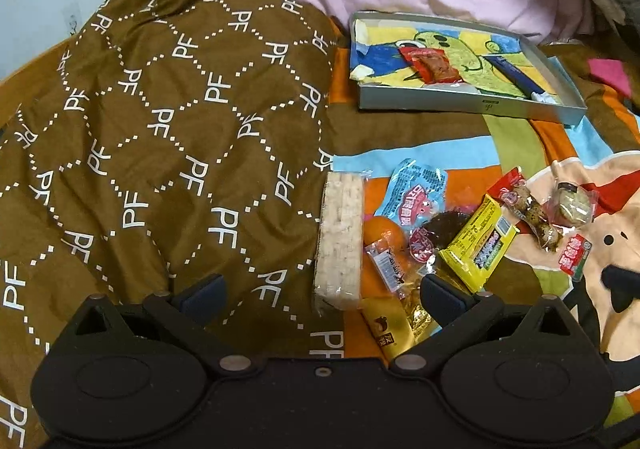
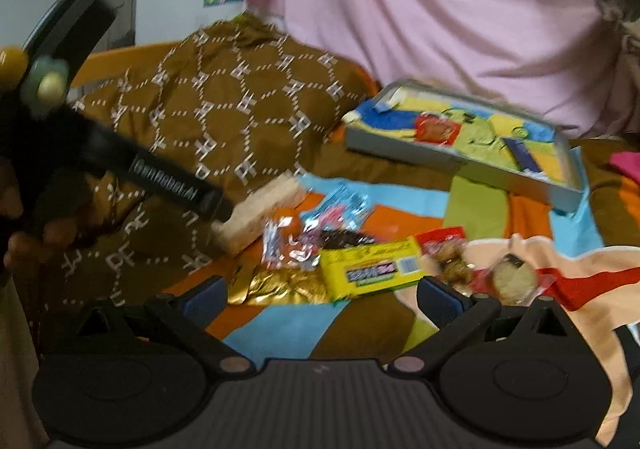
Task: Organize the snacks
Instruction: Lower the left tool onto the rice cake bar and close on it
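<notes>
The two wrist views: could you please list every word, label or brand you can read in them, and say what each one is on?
"PF": repeated in white all over the brown cloth.
"GenRobot.AI", slightly blurred: on the black bar of the left tongs in the right wrist view.
Print on the yellow packet, blue packet, red packet and the other wrappers: too small or blurred to read.
Small mark on the tray wall: unreadable.

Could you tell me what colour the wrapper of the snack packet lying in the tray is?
Red; the packet shows best in the left wrist view.
</notes>
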`<state>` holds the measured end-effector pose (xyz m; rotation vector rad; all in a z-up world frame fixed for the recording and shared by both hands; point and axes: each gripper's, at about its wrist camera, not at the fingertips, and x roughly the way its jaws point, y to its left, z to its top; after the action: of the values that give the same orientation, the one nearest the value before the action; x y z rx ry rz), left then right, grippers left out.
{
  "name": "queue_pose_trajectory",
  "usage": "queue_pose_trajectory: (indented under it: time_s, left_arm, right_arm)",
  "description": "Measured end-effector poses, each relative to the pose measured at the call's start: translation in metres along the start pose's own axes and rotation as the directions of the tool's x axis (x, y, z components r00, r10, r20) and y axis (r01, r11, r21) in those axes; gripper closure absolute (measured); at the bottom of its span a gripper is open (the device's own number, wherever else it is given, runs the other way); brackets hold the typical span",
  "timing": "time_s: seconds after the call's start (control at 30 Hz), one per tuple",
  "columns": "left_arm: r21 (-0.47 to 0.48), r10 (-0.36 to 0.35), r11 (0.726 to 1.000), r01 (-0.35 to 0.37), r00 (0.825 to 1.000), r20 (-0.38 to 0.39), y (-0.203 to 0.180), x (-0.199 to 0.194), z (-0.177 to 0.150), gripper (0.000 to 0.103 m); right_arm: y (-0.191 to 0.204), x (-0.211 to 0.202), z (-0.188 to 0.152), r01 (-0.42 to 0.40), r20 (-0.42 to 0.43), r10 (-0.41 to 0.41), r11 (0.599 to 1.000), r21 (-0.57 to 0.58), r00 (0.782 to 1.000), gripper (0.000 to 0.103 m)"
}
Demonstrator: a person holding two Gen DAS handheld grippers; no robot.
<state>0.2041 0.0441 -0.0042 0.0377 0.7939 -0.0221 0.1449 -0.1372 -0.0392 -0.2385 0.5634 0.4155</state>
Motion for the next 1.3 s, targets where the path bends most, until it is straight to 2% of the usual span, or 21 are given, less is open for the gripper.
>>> queue_pose_trajectory:
  time_s: [0.3,0.57,0.63,0.73,0.87,0.97,1.07,1.13,1.23,1.3]
  left_arm:
    - [0.005,0.034,0.999,-0.034,0.998,-0.043,0.001,0.02,0.013,0.001]
    - [-0.085,0.005,0.996,-0.014,0.994,-0.106,0.023,0.039,0.025,0.001]
    - [-0.122,-0.01,0.992,-0.004,0.994,-0.11,0.031,0.044,0.027,0.001]
    - [-0.165,0.012,0.986,-0.03,0.994,-0.11,0.039,0.051,0.029,0.001]
    - [-0.159,0.0,0.987,-0.016,0.995,-0.101,0.042,0.06,0.032,0.001]
    - [-0.147,-0.045,0.989,0.032,0.995,-0.09,0.042,0.064,0.034,0.001]
    - [-0.168,-0.088,0.983,0.071,0.991,-0.097,0.047,0.07,0.037,0.001]
    - [-0.2,-0.098,0.977,0.076,0.99,-0.102,0.051,0.074,0.036,0.002]
    - [-0.228,-0.13,0.968,0.103,0.986,-0.109,0.054,0.077,0.037,0.003]
    - [-0.24,-0.144,0.964,0.117,0.984,-0.1,0.056,0.078,0.037,0.004]
  right_arm:
    - [0.013,0.026,0.001,-0.035,-0.074,0.035,0.999,-0.006,0.997,0.0]
    - [0.023,0.049,0.007,-0.033,-0.134,0.033,0.999,0.005,0.99,0.0]
    - [0.022,0.056,0.01,-0.037,-0.155,0.043,0.999,0.038,0.987,0.0]
    - [0.02,0.065,0.017,-0.041,-0.179,0.06,0.993,0.109,0.982,0.0]
    - [0.017,0.079,0.024,-0.038,-0.213,0.087,0.974,0.225,0.973,0.0]
    - [0.019,0.093,0.028,-0.002,-0.248,0.076,0.958,0.286,0.966,0.0]
    - [0.024,0.108,0.031,0.101,-0.312,-0.002,0.948,0.301,0.95,0.0]
    - [0.023,0.118,0.032,0.155,-0.348,-0.03,0.929,0.337,0.937,0.0]
    - [0.014,0.131,0.032,0.199,-0.381,-0.018,0.874,0.443,0.924,0.0]
    - [0.012,0.139,0.033,0.226,-0.392,-0.032,0.859,0.459,0.919,0.0]
